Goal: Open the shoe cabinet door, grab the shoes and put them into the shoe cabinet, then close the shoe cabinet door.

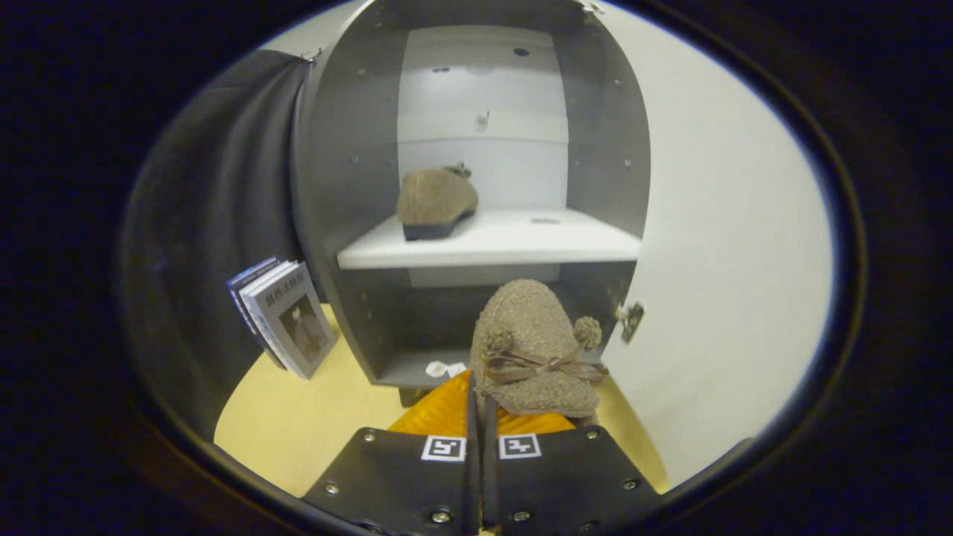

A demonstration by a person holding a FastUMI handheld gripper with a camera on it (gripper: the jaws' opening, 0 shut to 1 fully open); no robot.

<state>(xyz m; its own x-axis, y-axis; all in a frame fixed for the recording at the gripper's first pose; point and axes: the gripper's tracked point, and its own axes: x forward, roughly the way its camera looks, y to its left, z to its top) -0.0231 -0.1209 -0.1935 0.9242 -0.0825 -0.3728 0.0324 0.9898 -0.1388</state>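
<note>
My gripper [480,406] is shut on a fuzzy brown shoe [532,339] with a ribbon bow and pompoms, held by its heel edge with the toe pointing away. Just beyond the shoe stands the grey shoe cabinet [335,186]. Its white door [715,223] is swung wide open on the right. On the white middle shelf [514,242], toward its left side, rests the matching brown shoe [434,201]. The held shoe hangs below shelf level, in front of the lower compartment.
Several books [287,316] lean against the cabinet's left side on the yellow table [313,420]. A door catch [631,320] sticks out at the door's inner edge. A small white tag [444,368] lies on the cabinet's bottom board.
</note>
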